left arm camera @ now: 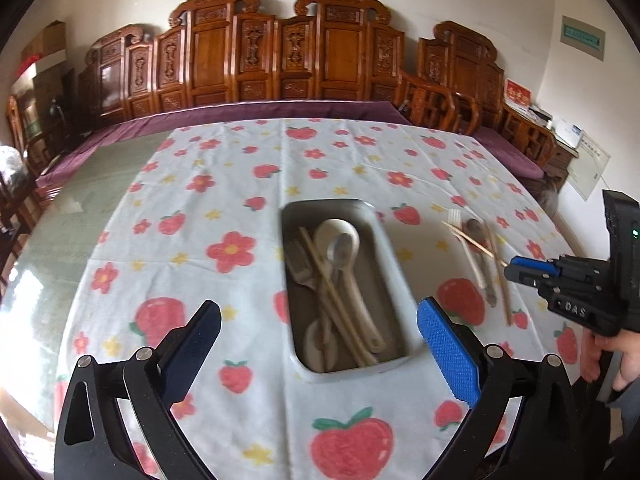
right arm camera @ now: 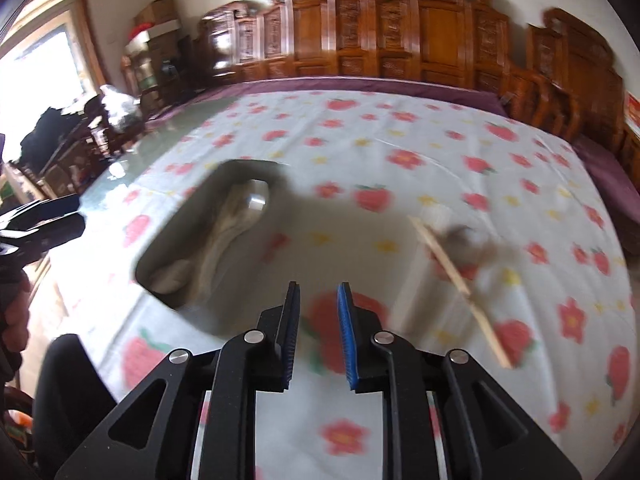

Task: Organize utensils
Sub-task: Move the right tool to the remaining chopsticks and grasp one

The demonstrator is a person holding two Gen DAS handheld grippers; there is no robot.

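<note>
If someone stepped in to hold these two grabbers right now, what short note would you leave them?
Left gripper: jaws wide open, nothing between them, hanging over the near end of the tray.
Right gripper: a narrow gap between the jaws, nothing in it, above the tablecloth between the tray and the loose pile.
Done: spoons, forks and chopsticks already lie in the tray.
Left: a small pile to the tray's right, a fork, a spoon and chopsticks, still on the cloth. Move them into the tray, probably with the right gripper, which is nearer.
</note>
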